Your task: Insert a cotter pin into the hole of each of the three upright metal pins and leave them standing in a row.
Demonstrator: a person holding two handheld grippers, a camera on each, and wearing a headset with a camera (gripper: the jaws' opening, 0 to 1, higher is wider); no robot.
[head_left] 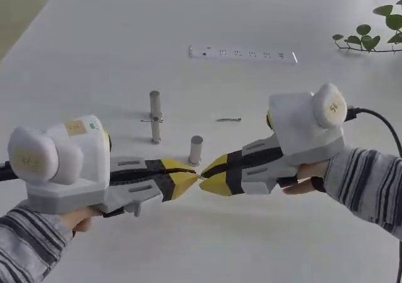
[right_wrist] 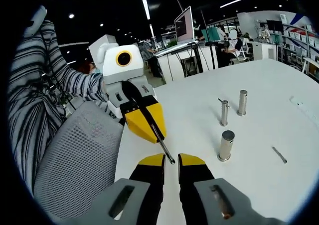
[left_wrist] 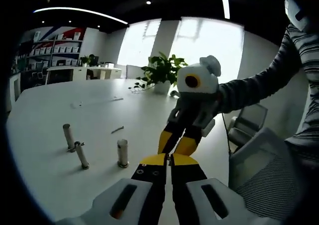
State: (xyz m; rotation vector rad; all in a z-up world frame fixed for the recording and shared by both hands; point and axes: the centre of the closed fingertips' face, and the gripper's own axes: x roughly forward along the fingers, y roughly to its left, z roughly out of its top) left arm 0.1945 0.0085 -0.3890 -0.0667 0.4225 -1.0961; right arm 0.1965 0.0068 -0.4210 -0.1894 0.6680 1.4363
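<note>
Closest in, left gripper (head_left: 195, 181) and right gripper (head_left: 205, 179), nose to nose at 6 o'clock in the head view. Pinched in the left gripper's closed jaws, held cotter pin (right_wrist: 167, 152): thin, dark, long axis in line with both tools, free end pointing into the right gripper. Right gripper's jaws parted by a narrow slit, that free end lying in the gap; contact with either pad too fine to tell.

Just at 12 o'clock from the tips, near metal pin (head_left: 196, 150), upright. Out toward 10 to 11 o'clock, middle metal pin (head_left: 156, 132), upright, with fitted cotter pin (head_left: 151, 120) crosswise through it, 9 to 3. Just behind it at its 12 o'clock, far metal pin (head_left: 154, 101), upright too. Loose cotter pin (head_left: 228, 120) flat on the table (head_left: 264, 233) at 1 o'clock, lying 9 to 3, well apart from the metal pins.

Bare white surface all around the pins; power strip (head_left: 242, 53) far off near 12, plant (head_left: 370, 41) at 2. In the right gripper view, table edge at 9 o'clock of the jaws, mesh chair (right_wrist: 75, 155) beyond it.
</note>
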